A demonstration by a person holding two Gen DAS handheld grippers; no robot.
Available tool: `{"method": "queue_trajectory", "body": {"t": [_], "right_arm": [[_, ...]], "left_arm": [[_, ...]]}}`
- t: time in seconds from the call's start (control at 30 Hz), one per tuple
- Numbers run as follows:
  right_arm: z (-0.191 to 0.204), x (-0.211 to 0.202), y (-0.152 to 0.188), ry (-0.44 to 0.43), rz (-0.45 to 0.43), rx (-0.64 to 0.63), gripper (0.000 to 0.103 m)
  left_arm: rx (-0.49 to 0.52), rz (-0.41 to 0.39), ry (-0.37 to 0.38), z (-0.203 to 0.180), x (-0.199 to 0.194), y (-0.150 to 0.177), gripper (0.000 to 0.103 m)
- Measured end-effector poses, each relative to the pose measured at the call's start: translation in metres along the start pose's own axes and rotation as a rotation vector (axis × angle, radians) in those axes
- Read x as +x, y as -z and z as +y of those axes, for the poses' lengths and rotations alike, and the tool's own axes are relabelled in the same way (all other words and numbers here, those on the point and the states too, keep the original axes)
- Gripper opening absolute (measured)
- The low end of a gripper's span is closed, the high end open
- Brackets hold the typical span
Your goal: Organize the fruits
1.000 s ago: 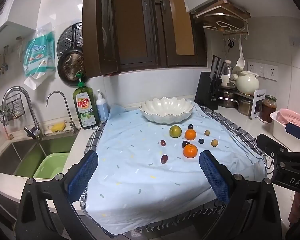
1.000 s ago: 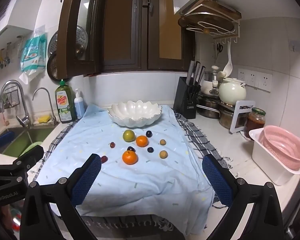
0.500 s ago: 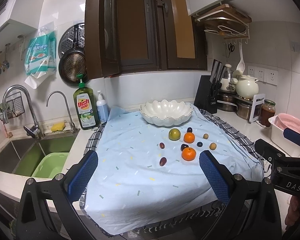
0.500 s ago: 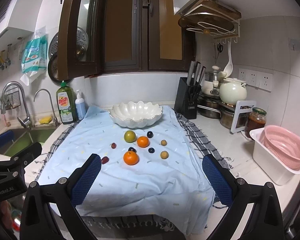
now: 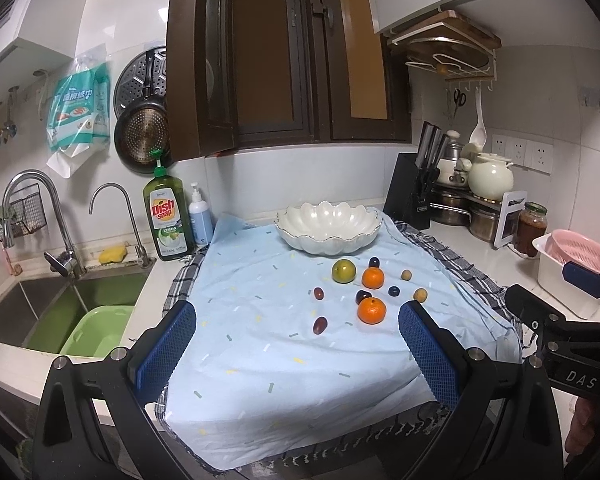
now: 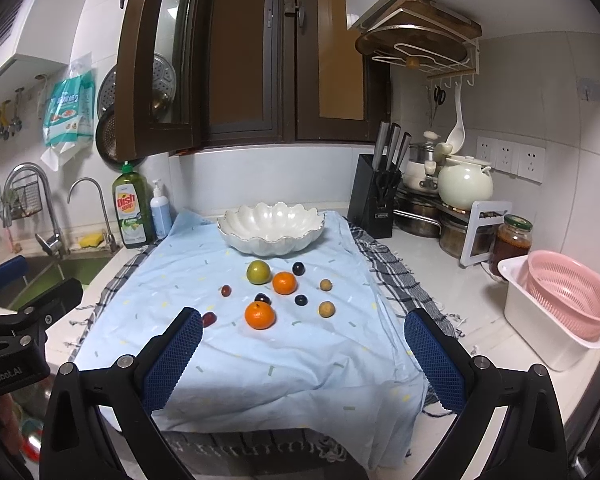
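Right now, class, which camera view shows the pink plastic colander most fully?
The right wrist view: the pink plastic colander shows whole, sitting in its white tub. The left wrist view catches only its upper part at the frame edge, partly behind the right gripper.

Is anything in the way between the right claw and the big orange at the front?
No. The right claw is open, with only bare blue cloth before the front orange. A small red fruit sits beside the left fingertip.

A home kitchen: sink (image 5: 72, 312), dish soap (image 5: 166, 216), knife block (image 5: 414, 196).
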State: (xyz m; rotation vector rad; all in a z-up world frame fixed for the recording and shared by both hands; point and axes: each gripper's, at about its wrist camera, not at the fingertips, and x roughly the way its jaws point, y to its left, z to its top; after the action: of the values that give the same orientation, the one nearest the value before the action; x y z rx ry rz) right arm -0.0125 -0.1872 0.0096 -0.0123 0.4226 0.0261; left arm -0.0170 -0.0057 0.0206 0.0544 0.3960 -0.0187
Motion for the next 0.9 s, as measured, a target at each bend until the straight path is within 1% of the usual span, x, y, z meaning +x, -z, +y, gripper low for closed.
{"method": "queue_trajectory", "body": {"t": [0.9], "right_arm": [[-0.013, -0.007, -0.003, 0.001, -0.008, 0.008, 0.102]], "left_arm": [[0.019, -0.025, 0.003, -0.011, -0.006, -0.009, 0.103]]}}
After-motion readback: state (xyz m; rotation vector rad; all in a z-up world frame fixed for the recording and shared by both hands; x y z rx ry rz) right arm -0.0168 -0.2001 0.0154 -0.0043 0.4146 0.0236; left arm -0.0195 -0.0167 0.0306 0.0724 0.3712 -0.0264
